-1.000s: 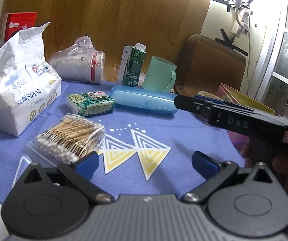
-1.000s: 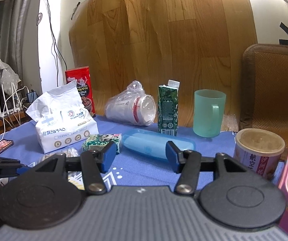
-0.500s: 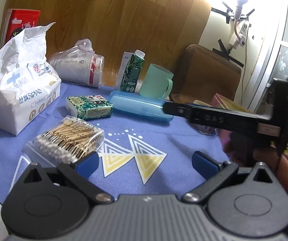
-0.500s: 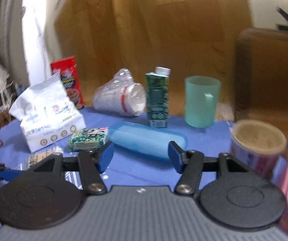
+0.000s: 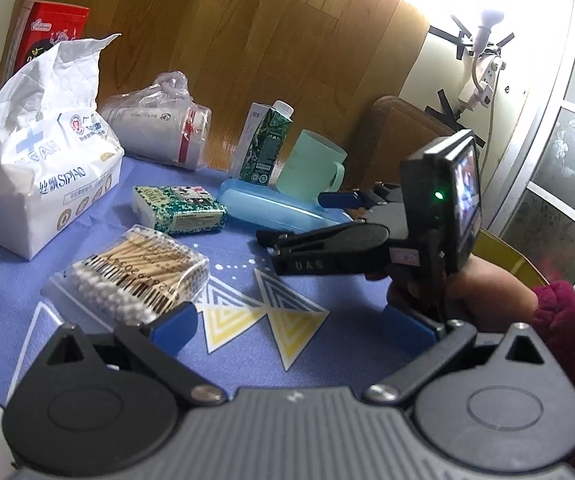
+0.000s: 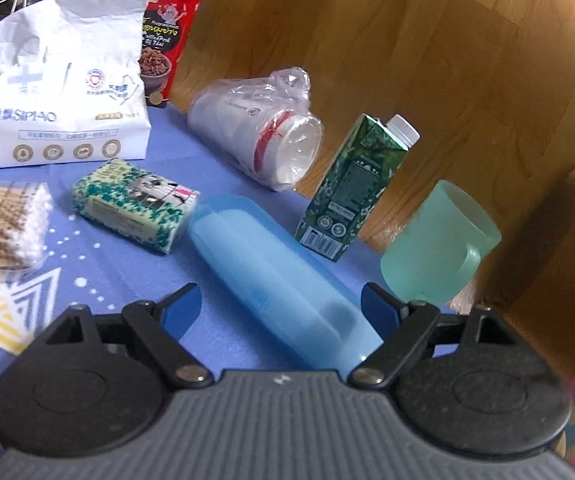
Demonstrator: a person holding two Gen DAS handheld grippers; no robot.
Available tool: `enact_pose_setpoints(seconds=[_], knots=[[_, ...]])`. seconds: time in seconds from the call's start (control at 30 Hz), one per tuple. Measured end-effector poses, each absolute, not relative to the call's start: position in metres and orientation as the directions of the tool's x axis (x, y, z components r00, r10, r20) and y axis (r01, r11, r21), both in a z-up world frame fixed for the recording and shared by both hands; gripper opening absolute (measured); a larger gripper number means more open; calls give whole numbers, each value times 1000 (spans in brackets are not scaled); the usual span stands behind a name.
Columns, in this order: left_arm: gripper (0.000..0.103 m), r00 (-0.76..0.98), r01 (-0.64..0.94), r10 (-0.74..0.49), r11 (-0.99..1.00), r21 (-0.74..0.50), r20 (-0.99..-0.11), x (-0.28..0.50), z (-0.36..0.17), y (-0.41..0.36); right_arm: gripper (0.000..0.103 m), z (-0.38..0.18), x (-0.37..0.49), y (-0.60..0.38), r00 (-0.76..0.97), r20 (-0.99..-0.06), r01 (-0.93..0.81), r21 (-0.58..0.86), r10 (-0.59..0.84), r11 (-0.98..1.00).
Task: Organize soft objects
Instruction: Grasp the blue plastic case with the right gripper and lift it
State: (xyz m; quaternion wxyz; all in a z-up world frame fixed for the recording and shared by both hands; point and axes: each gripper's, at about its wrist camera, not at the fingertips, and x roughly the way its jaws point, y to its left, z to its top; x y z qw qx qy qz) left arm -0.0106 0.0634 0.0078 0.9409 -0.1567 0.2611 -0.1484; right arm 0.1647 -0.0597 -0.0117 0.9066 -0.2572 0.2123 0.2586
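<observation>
Two grippers are shown above a blue patterned tablecloth (image 5: 327, 364), both with jaws spread wide and nothing held. The right gripper (image 6: 281, 312) is poised low over the near end of a blue oblong case (image 6: 275, 280), which lies between its parted fingertips without visible contact; the left gripper (image 5: 289, 326) hangs over bare cloth beside a pack of cotton swabs (image 5: 135, 276). The step in hand is judged to be a reach toward one of the soft packs, though the intended target cannot be told. The small green-patterned tissue pack (image 6: 135, 204) is seen near the middle of the cloth, just beside the far end of the case and well short of the back edge, where a large white tissue bag (image 6: 67, 92), a bagged stack of cups (image 6: 259, 136), a green carton (image 6: 351, 188) and a mint mug (image 6: 439, 240) are ranged. In the right wrist view the pack's long axis runs from upper left to lower right, one short end facing the case. A good grasp is expected if the jaws are aligned across the pack's short width, lowered squarely, and closed gently so that the yielding wrapper is not crushed; the case should be cleared first.
</observation>
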Motion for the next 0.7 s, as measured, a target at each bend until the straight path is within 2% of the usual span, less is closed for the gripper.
enact_pose_setpoints(seconds=[0.07,0.17,0.23,0.27,0.3,0.7], knots=[[102,819,196,-362,906,-375,-446,-10,8,63,89,-10,175,-61,785,-520,-558,-357,337,749],[102,819,192,-359,907,-376,-448,-10,8,63,87,-9,193,-68,749,-558,-569,-265,357,779],[102,820,189,-355,908,-375,-448,-11,8,63,68,-9,196,-71,746,-566,-564,-259,350,784],[102,821,186,-354,908,-375,-449,-11,8,63,53,-9,193,-71,743,-571,-569,-263,349,779],[102,821,184,-351,909,-375,-450,-10,8,64,46,-8,192,-72,741,-575,-568,-264,345,780],[102,836,159,-329,911,-381,-438,-11,9,68,40,-7,150,-90,741,-559,-564,-217,372,797]])
